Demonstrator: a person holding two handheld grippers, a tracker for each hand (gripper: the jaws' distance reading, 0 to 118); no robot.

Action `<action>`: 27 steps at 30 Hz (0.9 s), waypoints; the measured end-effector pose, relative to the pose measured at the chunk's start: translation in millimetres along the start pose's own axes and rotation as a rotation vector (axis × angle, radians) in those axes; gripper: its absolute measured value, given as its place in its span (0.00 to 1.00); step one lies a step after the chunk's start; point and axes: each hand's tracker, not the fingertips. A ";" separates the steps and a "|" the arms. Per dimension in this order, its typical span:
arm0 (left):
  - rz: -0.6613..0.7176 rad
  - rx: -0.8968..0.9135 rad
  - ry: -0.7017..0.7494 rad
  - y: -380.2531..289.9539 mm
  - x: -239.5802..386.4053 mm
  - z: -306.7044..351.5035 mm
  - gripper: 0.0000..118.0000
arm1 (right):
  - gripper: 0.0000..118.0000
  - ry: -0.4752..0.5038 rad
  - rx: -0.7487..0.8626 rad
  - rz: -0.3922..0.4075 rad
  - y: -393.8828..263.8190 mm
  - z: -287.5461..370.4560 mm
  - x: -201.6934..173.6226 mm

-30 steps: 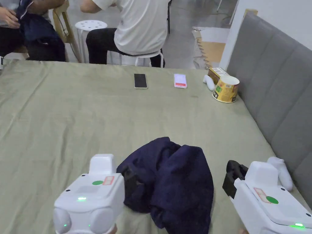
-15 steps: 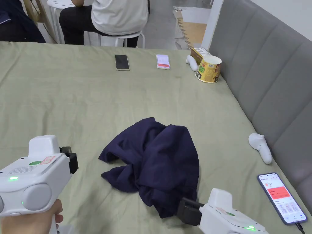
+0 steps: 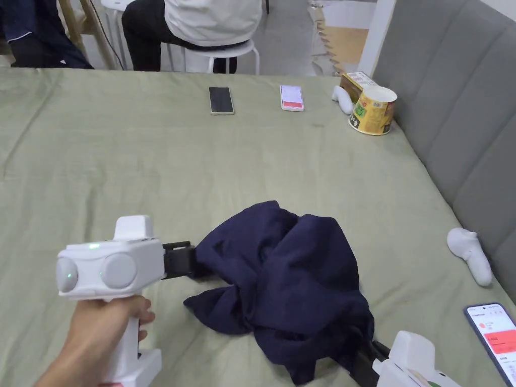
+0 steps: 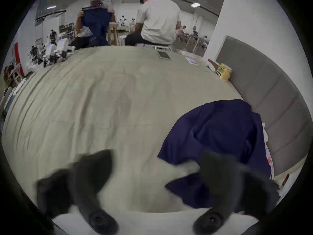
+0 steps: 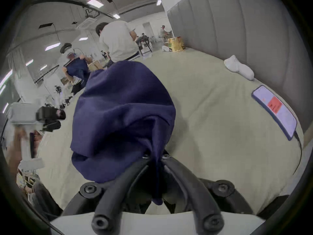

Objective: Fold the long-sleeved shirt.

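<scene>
A crumpled navy long-sleeved shirt lies on the olive sheet near the front edge. My left gripper is level with the shirt's left edge, and a hand holds its white body. In the left gripper view its jaws stand wide apart and blurred around the left gripper, the right-hand jaw overlapping the shirt. My right gripper sits at the shirt's near right corner. In the right gripper view the right gripper is shut on a bunched fold of the shirt.
Two phones, a yellow cup and a box lie at the far side. A white object and a lit phone lie beside the grey padded wall. People sit beyond the far edge.
My left gripper has moved right, up to the shirt's left edge. The right gripper now has the shirt's near corner between its jaws. The head camera has shifted.
</scene>
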 end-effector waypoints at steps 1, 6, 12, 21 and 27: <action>0.009 -0.013 -0.027 7.8 1.8 -13.0 0.94 | 0.02 0.002 0.001 0.001 2.9 0.1 0.5; -0.076 -0.212 -0.051 29.2 22.2 -80.8 0.92 | 0.02 0.009 0.012 -0.017 15.3 -3.4 6.4; -0.143 -0.257 0.003 21.8 37.9 -89.4 0.56 | 0.02 -0.002 0.007 -0.008 19.3 -6.1 9.6; -0.035 -0.031 -0.030 30.8 -0.5 -17.7 0.10 | 0.02 0.012 0.102 0.027 47.3 21.4 -1.8; 0.039 0.210 -0.109 71.2 -20.6 93.2 0.09 | 0.02 0.068 0.243 0.101 110.0 59.6 -26.3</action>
